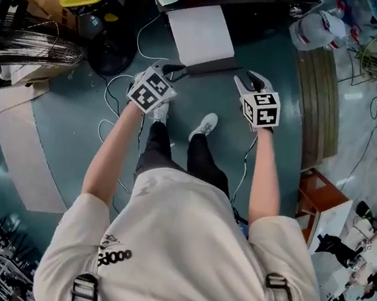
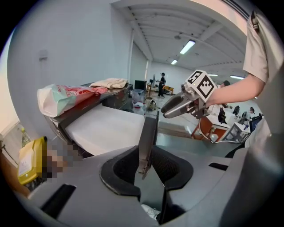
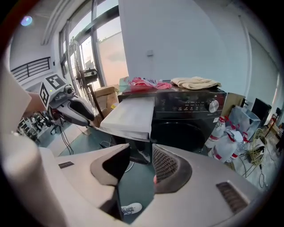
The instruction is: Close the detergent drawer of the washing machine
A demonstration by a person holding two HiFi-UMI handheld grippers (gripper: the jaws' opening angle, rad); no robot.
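**Both hands at the drawer.** The detergent drawer (image 1: 197, 34) stands pulled well out of the black washing machine (image 3: 191, 115) towards the person, its dark front lip (image 1: 210, 66) on the near side. The left gripper (image 2: 147, 166) straddles the lip's left end. Its fingers (image 2: 120, 170) are about half open, the thin lip upright between them, with no firm pinch evident. The right gripper (image 3: 137, 162) hovers just short of the drawer's right corner. Its fingers (image 3: 171, 168) stand wider apart and hold nothing, with only the floor and a shoe (image 3: 129, 208) showing between them. To close the drawer cleanly, both grippers would likely need to bear on the front lip near its two ends. They should then push together, level and straight towards the far side. On so wide a drawer, an uneven shove from one end could skew it in its slot and jam it.
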